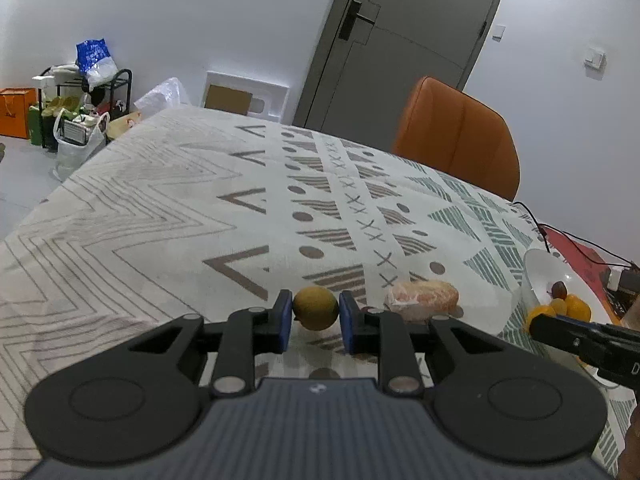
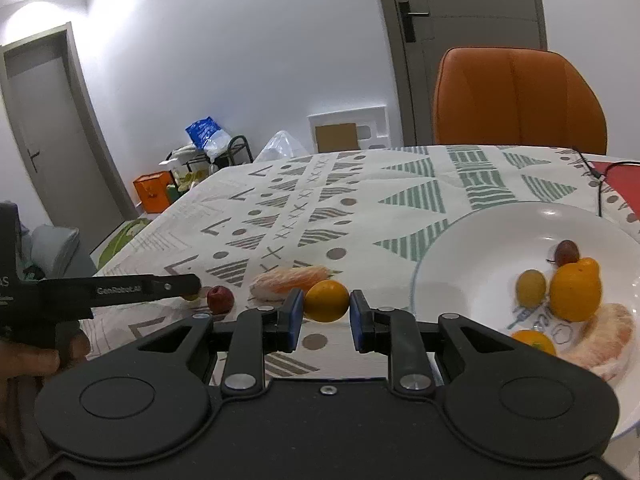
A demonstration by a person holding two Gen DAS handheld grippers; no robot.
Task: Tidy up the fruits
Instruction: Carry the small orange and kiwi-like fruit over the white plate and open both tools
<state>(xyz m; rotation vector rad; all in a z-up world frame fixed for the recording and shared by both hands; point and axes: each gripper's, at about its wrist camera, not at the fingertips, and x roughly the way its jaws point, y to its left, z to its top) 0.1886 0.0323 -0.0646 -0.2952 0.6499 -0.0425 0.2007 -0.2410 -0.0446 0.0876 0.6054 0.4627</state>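
both jaws clamped on fruit, ready for carrying to the white plate point(image 2: 480, 224): left gripper point(image 1: 315, 322) pinching a yellow-green fruit point(image 1: 315, 307) well left of the plate, right gripper point(image 2: 326, 318) gripping an orange point(image 2: 326, 301) just beside its rim. already on the plate – oranges, a peeled segment, a dark plum. left of the plate on the desk point(image 2: 360, 192) – red fruit point(image 2: 219, 299), wrapped segment point(image 2: 290, 280).

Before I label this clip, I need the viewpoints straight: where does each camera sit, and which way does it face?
Left wrist: on the left tool, looking along its fingers across the patterned table at the yellow-green fruit it grips; the right tool enters at the right edge.
Right wrist: on the right tool, gripping an orange beside the white plate; the left tool and a hand show.
Shared: table, plate, orange chair, peeled citrus segment.
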